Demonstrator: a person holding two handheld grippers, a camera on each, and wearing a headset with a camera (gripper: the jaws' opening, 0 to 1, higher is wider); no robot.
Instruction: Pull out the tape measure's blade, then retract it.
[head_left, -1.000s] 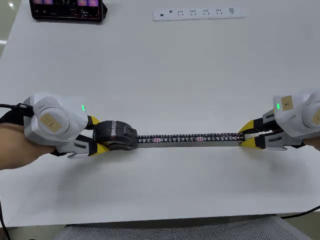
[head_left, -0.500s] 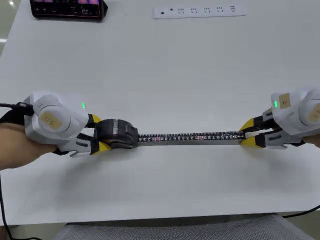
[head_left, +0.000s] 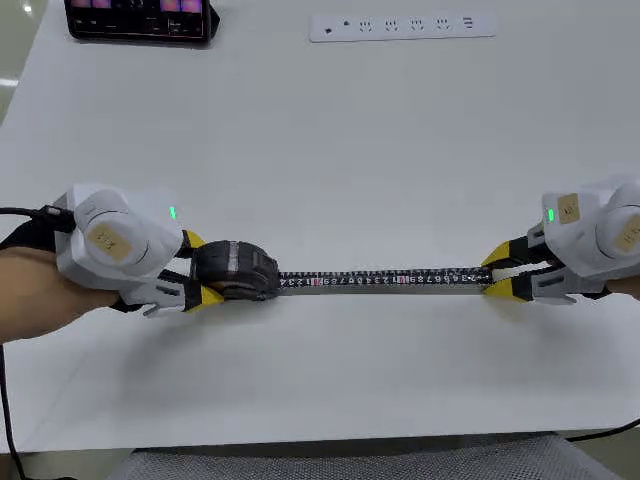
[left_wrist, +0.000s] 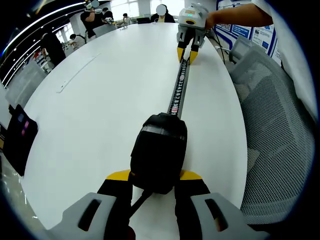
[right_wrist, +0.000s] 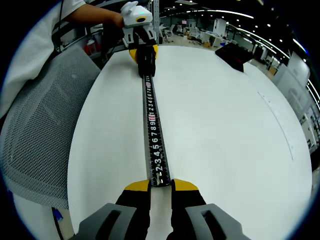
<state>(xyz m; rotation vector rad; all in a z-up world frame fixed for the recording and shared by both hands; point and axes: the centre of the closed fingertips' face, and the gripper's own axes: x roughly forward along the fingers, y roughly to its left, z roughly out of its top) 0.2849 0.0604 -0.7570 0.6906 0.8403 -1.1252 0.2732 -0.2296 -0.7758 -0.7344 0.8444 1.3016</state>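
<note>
Head view: tape measure (head_left: 235, 270) on the table (head_left: 330, 150), blade (head_left: 390, 279) drawn out between left gripper (head_left: 196, 283) and right gripper (head_left: 498, 273); power strip (head_left: 402, 25) at far edge.
Left gripper view: fingers (left_wrist: 119, 176) clamped on tape measure sides.
Right gripper view: fingers (right_wrist: 136, 186) pinch blade tip; numbers readable.

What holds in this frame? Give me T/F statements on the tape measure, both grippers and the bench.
1. The blade runs out of the tape measure case, stretched between the left gripper and the right gripper. True.
2. The left gripper pinches the blade's free end. False: it is shut on the tape measure case; the right gripper is shut on the blade's end.
3. A power strip lies on the table, on the far side of the blade. True.
4. The blade is fully wound in. False: a long numbered stretch is out.
</note>
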